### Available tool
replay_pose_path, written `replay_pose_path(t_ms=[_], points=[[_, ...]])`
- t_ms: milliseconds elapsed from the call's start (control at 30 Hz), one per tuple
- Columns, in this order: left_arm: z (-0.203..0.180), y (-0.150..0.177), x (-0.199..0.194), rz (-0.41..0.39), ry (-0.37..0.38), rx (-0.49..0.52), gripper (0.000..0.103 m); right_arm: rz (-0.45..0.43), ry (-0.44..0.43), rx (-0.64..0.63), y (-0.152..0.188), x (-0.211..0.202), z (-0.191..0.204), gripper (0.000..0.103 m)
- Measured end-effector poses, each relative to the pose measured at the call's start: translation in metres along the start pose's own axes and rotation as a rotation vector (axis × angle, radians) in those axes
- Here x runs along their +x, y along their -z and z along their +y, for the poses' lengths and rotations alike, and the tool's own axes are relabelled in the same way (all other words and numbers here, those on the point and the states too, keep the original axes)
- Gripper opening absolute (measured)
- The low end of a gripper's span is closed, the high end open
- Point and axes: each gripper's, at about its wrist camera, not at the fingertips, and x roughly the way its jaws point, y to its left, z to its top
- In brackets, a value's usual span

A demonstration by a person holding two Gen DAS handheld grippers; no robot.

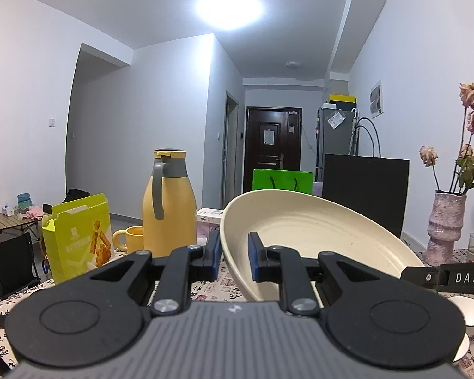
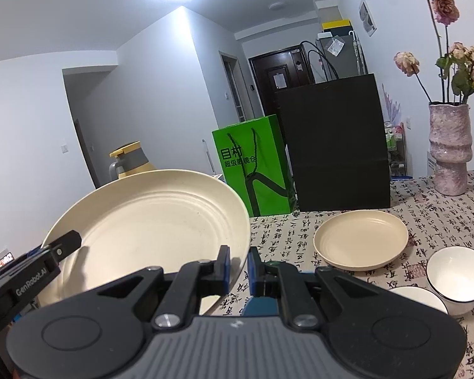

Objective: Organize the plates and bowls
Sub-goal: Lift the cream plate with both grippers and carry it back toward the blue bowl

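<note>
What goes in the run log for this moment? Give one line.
left gripper: shut on round cream plate | right gripper: shut on same plate | plate: lifted, tilted | second cream plate: on table

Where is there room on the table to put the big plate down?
Bare tablecloth lies between the green bag and the small plate, in front of the black bag. More shows between the small plate and the pink vase. It is crowded near the white bowls at the right.
</note>
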Motion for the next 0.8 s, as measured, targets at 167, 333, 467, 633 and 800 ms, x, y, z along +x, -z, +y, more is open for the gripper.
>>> replay_pose_path(t_ms=[167, 333, 467, 633, 800], points=[[-0.006, 0.002, -0.012, 0.0, 0.014, 0.004, 0.018, -0.01, 0.005, 0.01, 0.003, -0.014, -0.007, 0.011], [-0.013, 0.004, -0.022, -0.009, 0.029, 0.011, 0.018, -0.023, 0.012, 0.016, 0.007, -0.027, -0.013, 0.011], [-0.018, 0.005, -0.031, -0.022, 0.041, 0.021, 0.018, -0.034, 0.018, 0.023, 0.011, -0.038, -0.017, 0.011], [-0.023, 0.007, -0.04, -0.034, 0.062, 0.022, 0.018, -0.049, 0.025, 0.03, 0.015, -0.052, -0.023, 0.011], [-0.027, 0.009, -0.05, -0.046, 0.075, 0.022, 0.018, -0.063, 0.032, 0.032, 0.02, -0.065, -0.027, 0.011]])
